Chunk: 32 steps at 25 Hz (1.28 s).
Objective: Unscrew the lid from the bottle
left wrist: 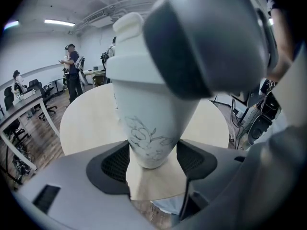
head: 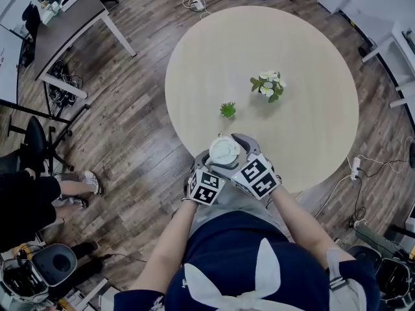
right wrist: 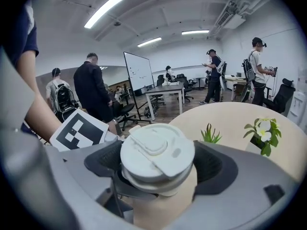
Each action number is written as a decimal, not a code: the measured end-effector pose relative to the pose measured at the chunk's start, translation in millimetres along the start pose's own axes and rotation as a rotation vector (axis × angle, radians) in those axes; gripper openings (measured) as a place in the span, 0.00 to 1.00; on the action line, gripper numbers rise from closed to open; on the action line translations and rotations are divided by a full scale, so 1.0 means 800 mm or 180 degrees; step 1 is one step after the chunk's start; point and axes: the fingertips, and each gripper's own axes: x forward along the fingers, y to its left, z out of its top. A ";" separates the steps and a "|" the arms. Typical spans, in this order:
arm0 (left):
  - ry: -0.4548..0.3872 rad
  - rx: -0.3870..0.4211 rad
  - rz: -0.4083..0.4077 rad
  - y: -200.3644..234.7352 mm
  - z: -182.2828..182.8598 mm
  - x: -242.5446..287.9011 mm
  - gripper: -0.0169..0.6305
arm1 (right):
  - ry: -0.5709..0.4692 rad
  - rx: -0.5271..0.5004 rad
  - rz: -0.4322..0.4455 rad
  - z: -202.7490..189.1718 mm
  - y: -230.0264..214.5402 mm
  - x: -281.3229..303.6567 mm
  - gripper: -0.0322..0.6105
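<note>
A white bottle (left wrist: 148,123) with a line-drawn flower on its side is held above the near edge of the round table (head: 305,57). My left gripper (left wrist: 153,159) is shut on its narrow lower body, one pad pressing on each side. The bottle's white flip lid (right wrist: 157,152) lies between the jaws of my right gripper (right wrist: 158,164), which stand wide and do not press on it. In the head view the lid (head: 224,152) shows from above, with the right gripper (head: 227,151) around it and the left gripper (head: 214,168) just below. The right gripper's grey body (left wrist: 211,37) fills the upper right of the left gripper view.
A small green plant (head: 227,110) and a potted plant with white flowers (head: 269,85) stand on the table beyond the bottle. Desks (head: 65,18) and office chairs are at the left, and a power strip (head: 355,167) lies on the floor at the right. Several people stand in the room.
</note>
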 end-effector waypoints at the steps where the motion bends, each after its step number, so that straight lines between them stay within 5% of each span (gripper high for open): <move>1: 0.0002 0.0000 0.0000 0.000 0.000 0.000 0.52 | 0.0007 0.0016 -0.0038 -0.002 0.000 0.002 0.76; 13: 0.0000 0.0002 -0.0025 0.001 0.000 0.000 0.52 | -0.0020 0.0072 -0.0195 -0.003 -0.003 0.007 0.76; 23: 0.0023 0.0037 -0.0057 -0.001 0.001 0.001 0.51 | 0.0192 -0.0423 0.0398 -0.006 0.006 0.005 0.76; 32: 0.0048 0.0050 -0.0084 0.000 0.001 0.001 0.51 | 0.0148 -0.0428 0.0824 0.002 0.009 0.001 0.76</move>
